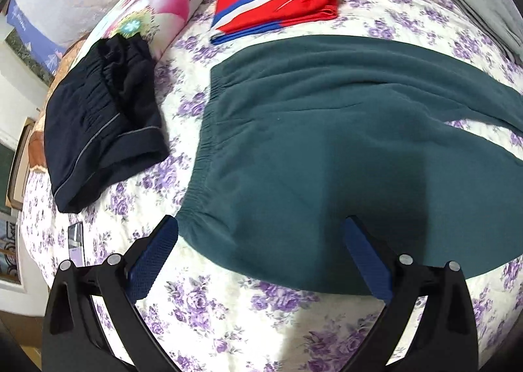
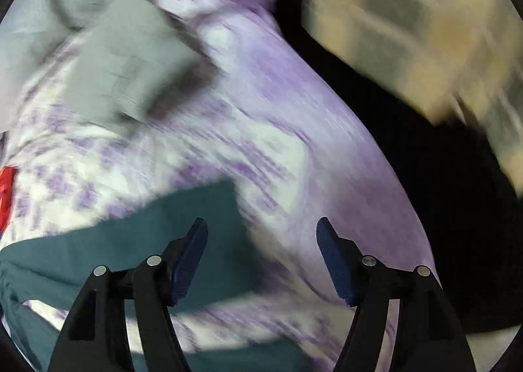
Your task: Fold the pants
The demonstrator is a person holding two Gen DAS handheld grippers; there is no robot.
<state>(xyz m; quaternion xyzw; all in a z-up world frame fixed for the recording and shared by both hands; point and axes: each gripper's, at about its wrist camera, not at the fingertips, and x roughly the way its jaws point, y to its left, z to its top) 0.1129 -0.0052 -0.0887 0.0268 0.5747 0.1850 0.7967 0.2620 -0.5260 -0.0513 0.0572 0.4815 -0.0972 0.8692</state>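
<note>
Dark green pants [image 1: 327,149] lie spread flat on the floral bedspread [image 1: 228,313], waistband to the left, legs running off to the right. My left gripper [image 1: 261,241] is open and empty, hovering over the near waistband corner. In the right wrist view, which is blurred by motion, a green pant leg [image 2: 137,234] ends near my open, empty right gripper [image 2: 261,241], with the leg's end under the left finger [image 2: 193,257].
Folded navy pants [image 1: 101,130] lie at the left, folded red, white and blue pants [image 1: 278,6] at the back, a folded grey garment [image 2: 127,61] at the far right. A floral pillow [image 1: 157,6] lies behind. The bed's right edge [image 2: 376,176] drops to dark floor.
</note>
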